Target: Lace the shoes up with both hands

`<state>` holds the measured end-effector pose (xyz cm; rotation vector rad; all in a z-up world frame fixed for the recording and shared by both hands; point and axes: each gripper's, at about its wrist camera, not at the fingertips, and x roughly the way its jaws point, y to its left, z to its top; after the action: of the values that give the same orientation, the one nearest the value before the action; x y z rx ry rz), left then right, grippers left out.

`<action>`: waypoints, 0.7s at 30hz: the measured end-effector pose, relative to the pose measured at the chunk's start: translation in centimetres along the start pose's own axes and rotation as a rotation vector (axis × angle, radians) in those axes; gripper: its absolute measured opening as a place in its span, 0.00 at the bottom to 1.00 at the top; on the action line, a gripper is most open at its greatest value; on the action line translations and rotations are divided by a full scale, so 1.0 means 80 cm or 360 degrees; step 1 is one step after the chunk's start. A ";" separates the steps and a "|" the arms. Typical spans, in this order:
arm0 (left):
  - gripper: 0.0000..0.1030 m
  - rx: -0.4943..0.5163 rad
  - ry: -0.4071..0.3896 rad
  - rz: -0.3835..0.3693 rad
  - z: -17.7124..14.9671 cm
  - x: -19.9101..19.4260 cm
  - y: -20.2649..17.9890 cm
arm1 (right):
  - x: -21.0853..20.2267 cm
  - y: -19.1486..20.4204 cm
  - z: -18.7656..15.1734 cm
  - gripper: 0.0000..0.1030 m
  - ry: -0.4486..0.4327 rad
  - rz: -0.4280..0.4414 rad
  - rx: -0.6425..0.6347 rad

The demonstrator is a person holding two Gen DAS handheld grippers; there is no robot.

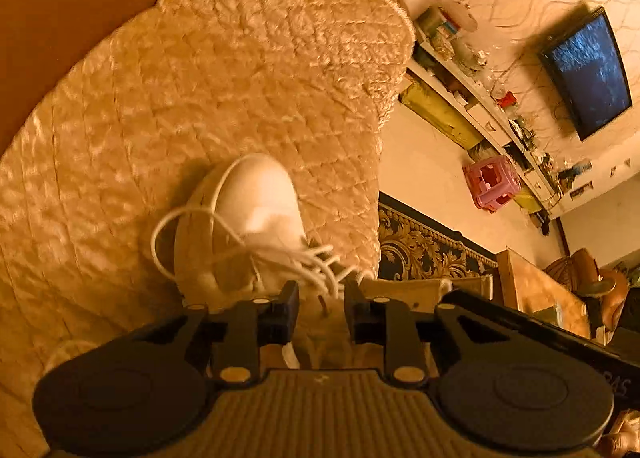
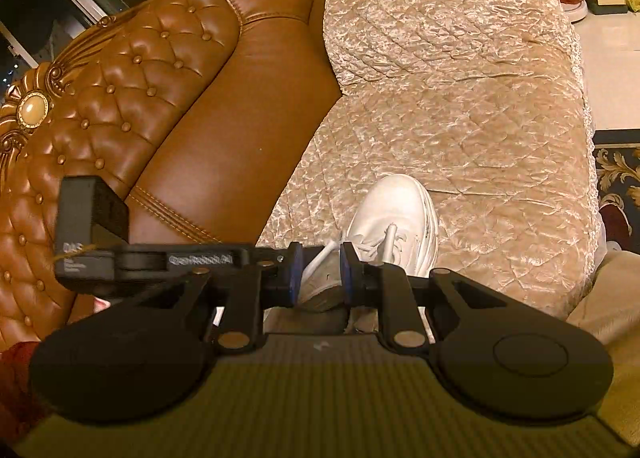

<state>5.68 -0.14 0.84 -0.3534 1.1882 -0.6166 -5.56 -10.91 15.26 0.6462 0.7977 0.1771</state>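
Your left claw (image 1: 322, 298) stands slightly parted, gripping nothing visible; your right claw (image 2: 320, 270) has a lace (image 2: 320, 256) between its pads, contact unclear. Both hide the heel of the white shoe (image 1: 256, 213), which sits on the sofa's quilted cover (image 1: 200, 77), laces loose.

Both tools point steeply downward. The left tool (image 1: 321, 300) has its jaws slightly apart; the right tool (image 2: 319, 272) likewise shows a narrow gap.
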 end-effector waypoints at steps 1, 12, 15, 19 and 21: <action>0.12 -0.0017 -0.0003 -0.0015 -0.002 0.001 0.003 | 0.000 -0.001 0.000 0.23 0.0000 0.0000 0.0004; 0.00 0.0195 -0.0110 -0.0018 -0.019 -0.004 -0.009 | 0.002 -0.002 0.002 0.23 0.0008 0.0001 0.0006; 0.00 0.0411 -0.0182 0.0121 -0.025 -0.009 -0.025 | 0.004 0.000 0.002 0.23 0.0018 0.0007 0.0005; 0.00 0.0444 -0.0317 0.0283 -0.023 -0.028 -0.014 | 0.010 0.006 0.000 0.23 0.0031 0.0029 -0.0015; 0.00 0.0434 -0.0414 0.0376 -0.017 -0.048 -0.001 | 0.014 0.011 -0.001 0.23 0.0043 -0.0028 -0.0062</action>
<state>3.51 2.25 3.27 -0.0567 0.8670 -0.5011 -4.80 -9.76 15.07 0.6008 0.8239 0.1851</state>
